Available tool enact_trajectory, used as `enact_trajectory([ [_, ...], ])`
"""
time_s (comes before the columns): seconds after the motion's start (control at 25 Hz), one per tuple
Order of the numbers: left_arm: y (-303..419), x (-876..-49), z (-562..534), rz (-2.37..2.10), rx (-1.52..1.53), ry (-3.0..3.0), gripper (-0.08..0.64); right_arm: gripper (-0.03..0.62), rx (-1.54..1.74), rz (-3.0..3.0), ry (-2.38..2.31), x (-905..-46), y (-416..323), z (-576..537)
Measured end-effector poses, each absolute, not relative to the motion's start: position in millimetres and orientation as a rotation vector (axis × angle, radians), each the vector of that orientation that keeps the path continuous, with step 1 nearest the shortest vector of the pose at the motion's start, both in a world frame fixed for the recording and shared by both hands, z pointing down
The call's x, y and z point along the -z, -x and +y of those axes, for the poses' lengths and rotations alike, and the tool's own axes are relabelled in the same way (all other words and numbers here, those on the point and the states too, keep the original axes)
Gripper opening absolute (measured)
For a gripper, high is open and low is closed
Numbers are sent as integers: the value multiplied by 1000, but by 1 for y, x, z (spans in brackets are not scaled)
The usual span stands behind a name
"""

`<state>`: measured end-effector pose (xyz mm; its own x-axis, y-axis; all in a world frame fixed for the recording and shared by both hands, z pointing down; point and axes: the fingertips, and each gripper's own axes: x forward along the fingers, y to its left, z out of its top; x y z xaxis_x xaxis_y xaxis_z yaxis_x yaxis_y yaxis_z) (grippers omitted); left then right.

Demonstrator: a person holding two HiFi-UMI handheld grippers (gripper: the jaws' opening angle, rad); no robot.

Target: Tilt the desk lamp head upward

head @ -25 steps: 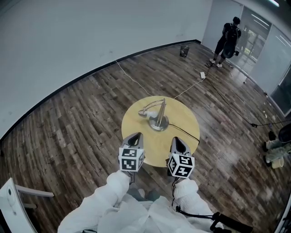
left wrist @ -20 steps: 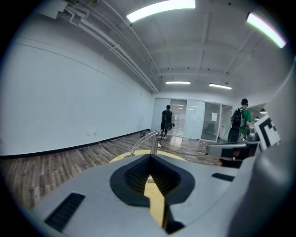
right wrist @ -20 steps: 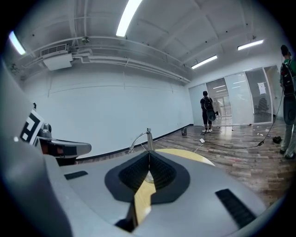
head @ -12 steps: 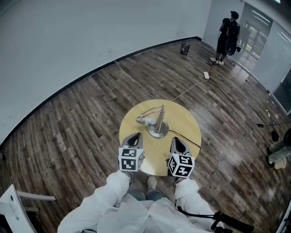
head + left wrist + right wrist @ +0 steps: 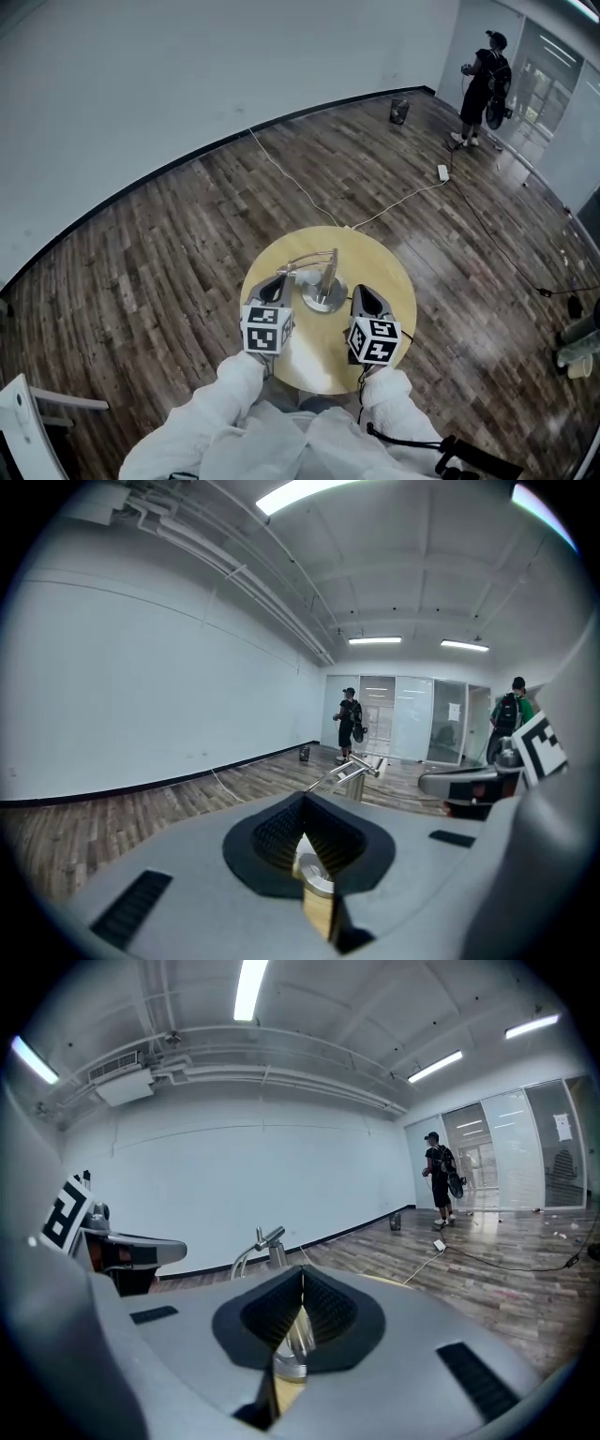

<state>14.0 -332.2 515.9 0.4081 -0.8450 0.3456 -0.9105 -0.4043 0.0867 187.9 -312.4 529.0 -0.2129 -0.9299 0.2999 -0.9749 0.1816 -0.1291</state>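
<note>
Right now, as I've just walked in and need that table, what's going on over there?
A person in white sleeves holds tongs in each hand over a round table, beside the metal desk lamp on it. The left tongs and right tongs are shut, gripping nothing; the lamp is not yet held. Someone else stands far off.

One lamp (image 5: 324, 295), one table (image 5: 390, 279), two tongs (image 5: 278, 281) (image 5: 363, 292)

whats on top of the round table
A metal lamp stands near the middle of the table. The left gripper and right gripper, both shut, hang over its near side, covering patches of the top there.
</note>
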Motion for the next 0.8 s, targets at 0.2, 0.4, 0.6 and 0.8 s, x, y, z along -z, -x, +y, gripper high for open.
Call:
enact_trajectory([
  [0.2, -5, -525, -348, -1558, -367, -2367, 2, 14, -452, -2303, -1784, -548, -178, -338],
  [0.4, 4, -553, -359, -1428, -341, -2422, 2, 14, -469, -2386, -1661, -572, -167, -353],
  [0.6, 9, -601, -361, -1102, -371, -2569, 3, 22, -352, -2545, -1399, -575, -160, -369],
  [0.8, 11, -633, -380, -863, -480, -2647, 181, 133, -276, -2620, -1117, -581, -140, -383],
])
